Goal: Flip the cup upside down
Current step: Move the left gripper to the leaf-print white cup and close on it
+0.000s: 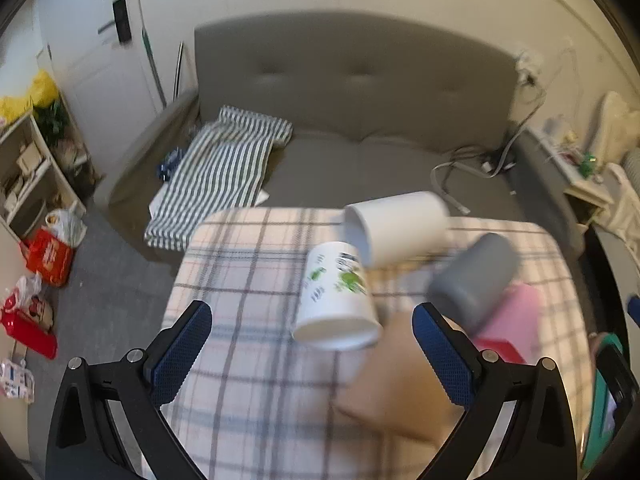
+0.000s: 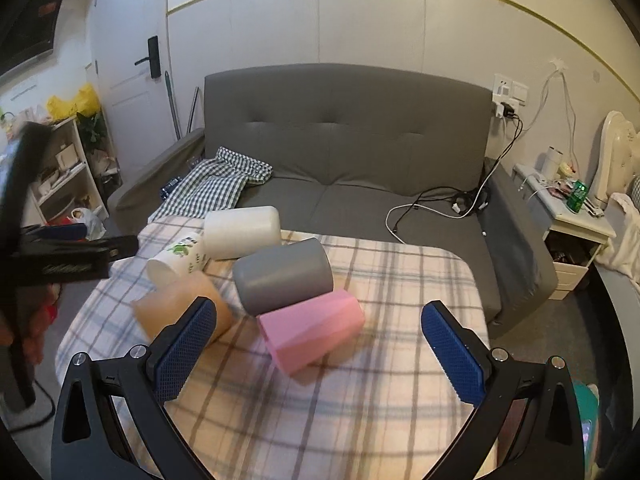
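Cups lie on their sides in a cluster on the plaid table (image 2: 380,280): white cup (image 2: 242,232) at 11 o'clock of the grey cup (image 2: 282,280), printed cup (image 2: 178,260) at its 9 o'clock, orange cup (image 2: 180,304) at 8 o'clock, pink cup (image 2: 312,328) at 5 o'clock, touching it. Right gripper (image 2: 320,356) hangs spread wide and empty, near the pink cup. Left gripper (image 1: 312,356) is likewise splayed, holding nothing, with the printed cup (image 1: 338,296) just ahead. A sofa (image 2: 360,152) stands behind.
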